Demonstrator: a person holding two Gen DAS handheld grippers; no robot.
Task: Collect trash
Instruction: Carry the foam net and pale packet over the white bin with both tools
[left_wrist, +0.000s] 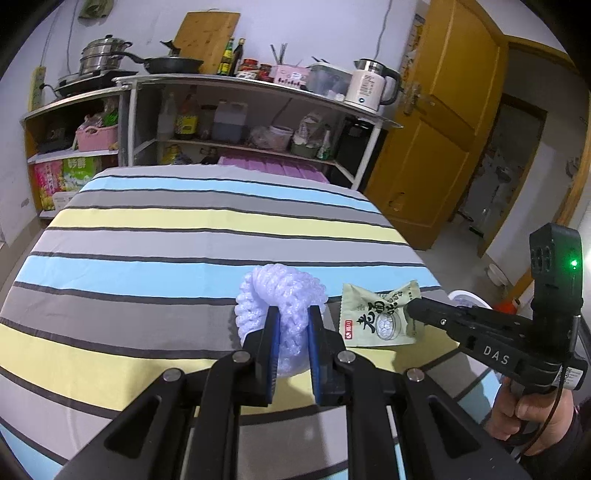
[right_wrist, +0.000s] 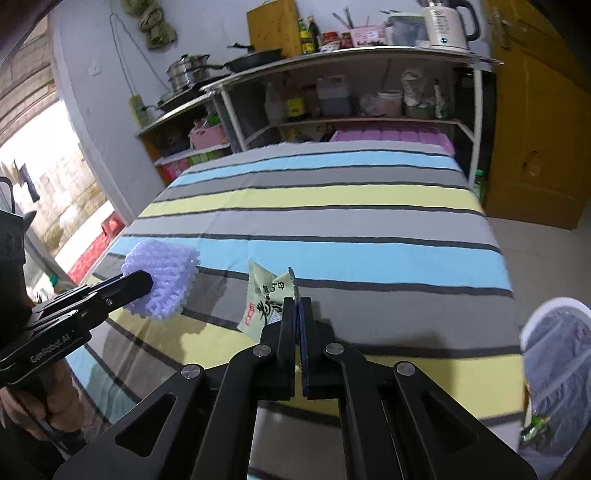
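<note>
Trash sits in both grips above the near edge of the striped tablecloth (left_wrist: 184, 229): the left gripper (left_wrist: 293, 314) is clamped on a white foam net (left_wrist: 284, 291), and just right of it the right gripper (right_wrist: 295, 306) pinches a pale green snack wrapper (right_wrist: 264, 295). A white bin (right_wrist: 557, 354) with a liner stands off the table's near right corner.

The foam net (left_wrist: 280, 295) sits on the surface (left_wrist: 184, 229) near its front edge, with the wrapper (left_wrist: 380, 317) just to its right. Behind the surface stands a shelf (left_wrist: 251, 85) carrying a kettle (left_wrist: 373, 85), and a bin (right_wrist: 557, 354) stands right of the surface.
</note>
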